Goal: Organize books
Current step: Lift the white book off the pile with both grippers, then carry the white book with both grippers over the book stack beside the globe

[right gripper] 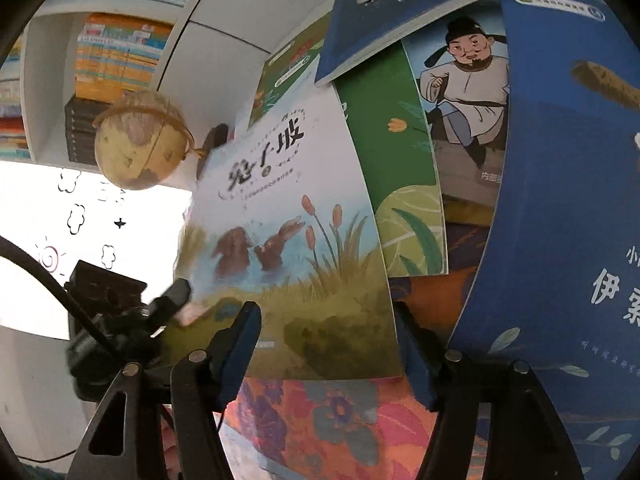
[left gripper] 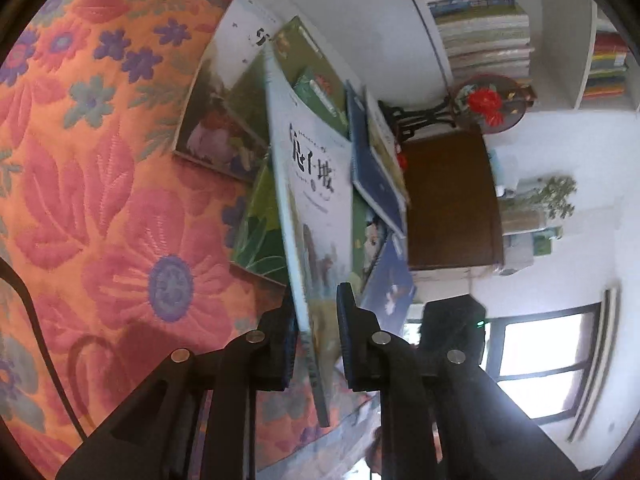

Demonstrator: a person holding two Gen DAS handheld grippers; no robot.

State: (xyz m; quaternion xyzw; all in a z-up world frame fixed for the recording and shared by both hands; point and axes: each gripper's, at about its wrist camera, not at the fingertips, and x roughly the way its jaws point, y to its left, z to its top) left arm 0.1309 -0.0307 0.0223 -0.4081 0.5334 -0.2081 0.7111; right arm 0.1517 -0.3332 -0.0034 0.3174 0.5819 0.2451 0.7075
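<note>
The left gripper [left gripper: 316,336] pinches the rabbit book [left gripper: 312,200] by its edge, lifted on edge above the flowered quilt [left gripper: 100,200]. The right gripper [right gripper: 328,344] stands open around the book's lower corner without pressing it.

My left wrist view rides on the left gripper [left gripper: 316,336] and looks forward along its fingers, angled down at the quilt [left gripper: 100,208], heavily rolled, so the shelves [left gripper: 480,20] and window [left gripper: 548,356] lie sideways on the right. It sits very close to the rabbit book [left gripper: 316,200], seeing it nearly edge-on. My right wrist view looks along the right gripper [right gripper: 328,344], also tilted down and close, facing the rabbit book's [right gripper: 288,240] cover squarely, with a globe [right gripper: 140,140] and shelves [right gripper: 120,52] behind. Both views share that book, the pile of books [left gripper: 376,168] beyond it, the floral quilt [right gripper: 320,420] and the white shelving; the right view also catches the left gripper [right gripper: 168,304] at the book's left edge.
</note>
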